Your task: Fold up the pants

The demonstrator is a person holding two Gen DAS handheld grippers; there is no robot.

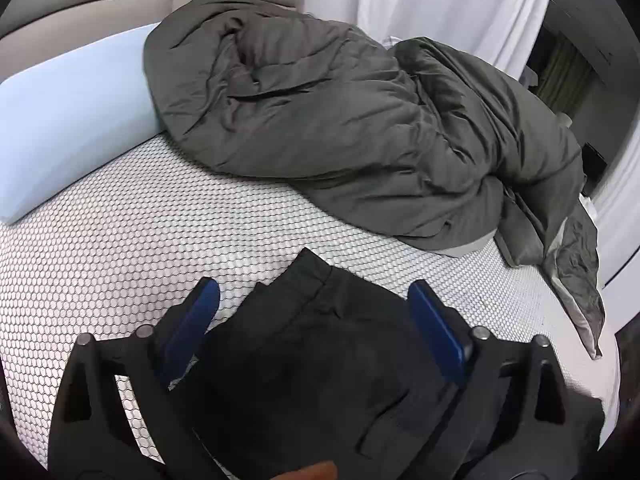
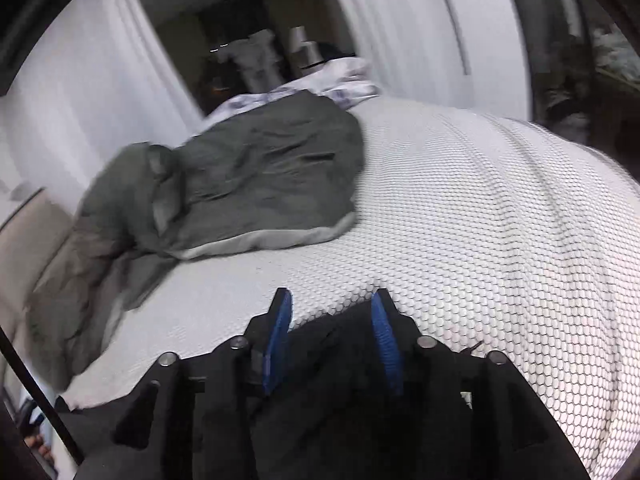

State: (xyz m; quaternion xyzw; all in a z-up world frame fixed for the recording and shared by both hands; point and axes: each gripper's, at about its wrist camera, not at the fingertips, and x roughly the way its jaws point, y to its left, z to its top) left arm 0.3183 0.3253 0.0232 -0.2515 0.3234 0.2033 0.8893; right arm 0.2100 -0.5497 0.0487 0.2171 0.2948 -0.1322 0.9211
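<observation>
Black pants (image 1: 312, 356) lie bunched on the white honeycomb-patterned bed cover (image 1: 120, 240), their waistband end pointing away from me. My left gripper (image 1: 314, 304) is open, its blue pads wide apart on either side of the pants, just above the cloth. In the right wrist view the pants (image 2: 336, 380) lie under my right gripper (image 2: 330, 312), which is open with blue pads straddling the fabric's edge. The right view is motion-blurred.
A rumpled dark grey duvet (image 1: 340, 120) fills the far half of the bed and shows in the right view (image 2: 248, 184). A pale blue pillow (image 1: 68, 120) lies at left. A patterned pillow (image 2: 344, 80) lies beyond. White curtains (image 1: 440, 8) hang behind.
</observation>
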